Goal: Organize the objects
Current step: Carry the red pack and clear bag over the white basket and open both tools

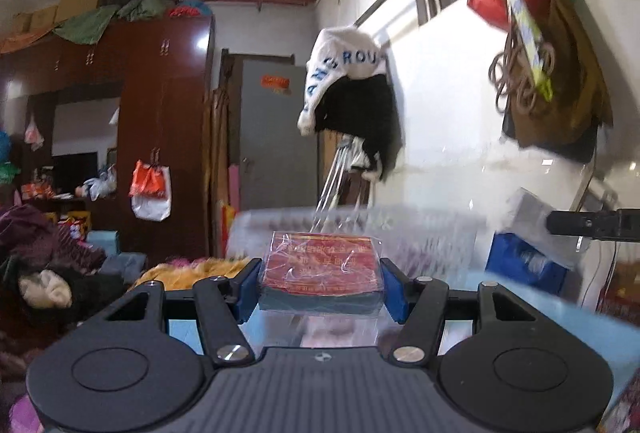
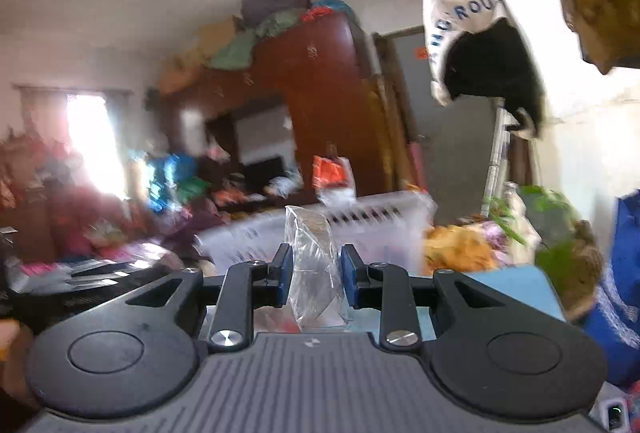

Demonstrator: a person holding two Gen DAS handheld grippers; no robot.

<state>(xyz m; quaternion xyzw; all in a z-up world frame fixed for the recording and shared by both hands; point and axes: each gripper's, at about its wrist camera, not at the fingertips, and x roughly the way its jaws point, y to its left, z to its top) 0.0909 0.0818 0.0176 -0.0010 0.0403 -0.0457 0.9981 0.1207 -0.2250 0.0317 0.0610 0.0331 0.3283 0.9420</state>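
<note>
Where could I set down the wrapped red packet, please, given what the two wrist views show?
The light blue surface between the white slotted basket and the blue bag looks bare. The basket's inside is too blurred to judge. Left of the basket it is crowded with clothes and bags. The left gripper grips the red packet; the right gripper grips a clear packet.

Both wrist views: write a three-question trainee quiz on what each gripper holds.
1. True or false: the left gripper is shut on a red, plastic-wrapped flat packet.
2. What sits between the right gripper fingers? A) clear crinkled plastic bag B) a metal spoon C) nothing
3. Fill in: behind that bag stands a white slotted plastic ____.

Key: 1 true; 2 A; 3 basket.
</note>
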